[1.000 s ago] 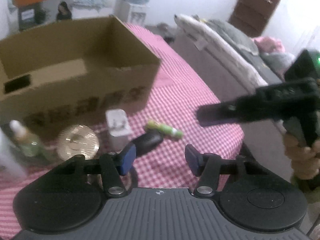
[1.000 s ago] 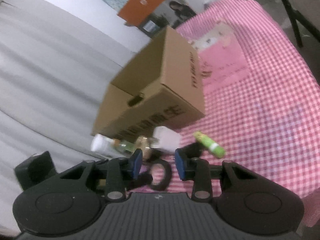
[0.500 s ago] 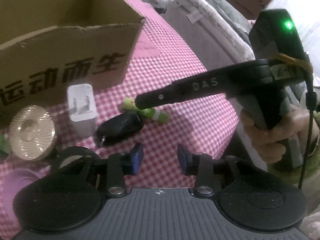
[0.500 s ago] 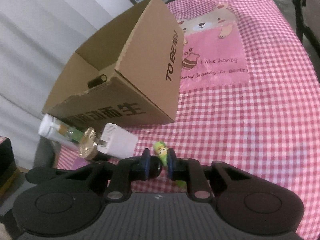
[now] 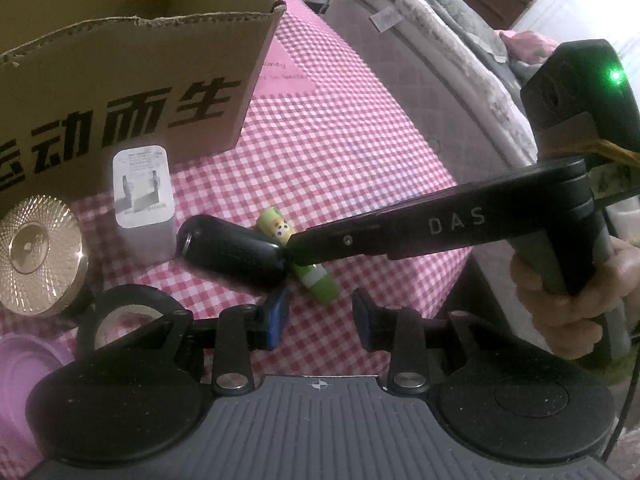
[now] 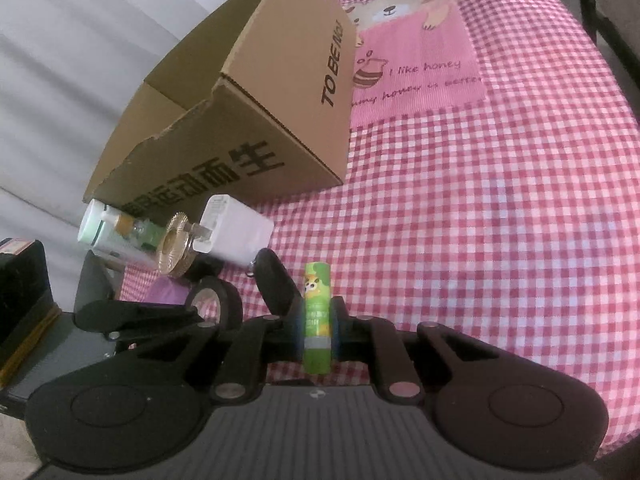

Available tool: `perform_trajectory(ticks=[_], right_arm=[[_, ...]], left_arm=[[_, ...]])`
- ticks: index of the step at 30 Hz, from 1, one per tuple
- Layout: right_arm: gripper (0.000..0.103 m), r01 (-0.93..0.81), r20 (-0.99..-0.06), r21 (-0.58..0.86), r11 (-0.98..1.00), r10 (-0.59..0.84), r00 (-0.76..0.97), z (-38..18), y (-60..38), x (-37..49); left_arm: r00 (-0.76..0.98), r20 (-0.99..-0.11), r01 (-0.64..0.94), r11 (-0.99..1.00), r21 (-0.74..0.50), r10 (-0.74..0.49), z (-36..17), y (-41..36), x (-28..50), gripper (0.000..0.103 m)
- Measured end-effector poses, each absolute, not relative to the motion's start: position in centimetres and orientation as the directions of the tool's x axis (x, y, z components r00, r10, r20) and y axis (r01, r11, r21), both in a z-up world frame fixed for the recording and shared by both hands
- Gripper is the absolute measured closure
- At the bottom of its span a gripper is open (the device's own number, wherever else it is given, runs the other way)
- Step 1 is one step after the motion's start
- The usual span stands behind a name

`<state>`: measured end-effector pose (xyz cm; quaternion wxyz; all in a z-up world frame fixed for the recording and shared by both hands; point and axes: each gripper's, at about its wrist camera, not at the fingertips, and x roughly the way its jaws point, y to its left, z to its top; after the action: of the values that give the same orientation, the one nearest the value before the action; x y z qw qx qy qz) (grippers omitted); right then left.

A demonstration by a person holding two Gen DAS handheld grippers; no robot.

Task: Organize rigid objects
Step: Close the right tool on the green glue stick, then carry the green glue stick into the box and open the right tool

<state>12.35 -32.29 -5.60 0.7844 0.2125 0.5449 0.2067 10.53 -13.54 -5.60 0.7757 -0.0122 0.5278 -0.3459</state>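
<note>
My right gripper (image 6: 317, 330) is shut on a green glue stick (image 6: 317, 316), which also shows in the left wrist view (image 5: 316, 276) under the right gripper's black fingers (image 5: 320, 242). A black oval key fob (image 5: 232, 250) lies right beside it. My left gripper (image 5: 320, 316) is open and empty, just in front of the fob and the stick. An open cardboard box (image 5: 132, 92) stands behind on the pink checked cloth; it also shows in the right wrist view (image 6: 248, 120).
A white charger (image 5: 142, 196), a gold round lid (image 5: 36, 256), a black tape roll (image 5: 124, 312) and a purple item (image 5: 24, 360) lie in front of the box. A small green-capped bottle (image 6: 116, 236) lies at the left. A bed (image 5: 440, 32) is at the right.
The right gripper has closed on the green glue stick. The left gripper has moved slightly closer to the fob and stays open.
</note>
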Motion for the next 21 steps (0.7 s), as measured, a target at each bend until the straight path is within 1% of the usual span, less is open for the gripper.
perform_trajectory(ticks=[7,8,9,10,13,21], right_arm=[[0.088,-0.098,-0.766,0.577,0.811,0.579,0.280,-6.3,-30.8,12.2],[0.088,-0.102,-0.767,0.572,0.814,0.575,0.284,-6.2,-30.7,12.2],[0.088,-0.101,-0.767,0.573,0.814,0.575,0.286,-6.2,-30.6,12.3],[0.088,-0.099,-0.765,0.575,0.812,0.576,0.288,-6.3,-30.5,12.3],[0.087,-0.100,-0.765,0.574,0.813,0.576,0.290,-6.2,-30.1,12.4],[0.088,-0.097,-0.758,0.574,0.813,0.572,0.313,-5.5,-29.5,11.8]], left_arm=[[0.251,-0.819,0.539,0.777,-0.324,-0.516,-5.5,-13.8,10.7,0.069],[0.260,-0.820,0.545,0.779,-0.311,-0.509,-5.5,-13.9,10.6,0.070],[0.276,-0.823,0.549,0.784,-0.289,-0.496,-5.4,-14.0,10.5,0.075],[0.286,-0.826,0.554,0.787,-0.271,-0.485,-5.4,-14.0,10.4,0.075],[0.295,-0.826,0.551,0.792,-0.263,-0.480,-5.3,-14.0,10.3,0.079],[0.316,-0.814,0.558,0.789,-0.256,-0.488,-4.3,-13.0,9.4,0.082]])
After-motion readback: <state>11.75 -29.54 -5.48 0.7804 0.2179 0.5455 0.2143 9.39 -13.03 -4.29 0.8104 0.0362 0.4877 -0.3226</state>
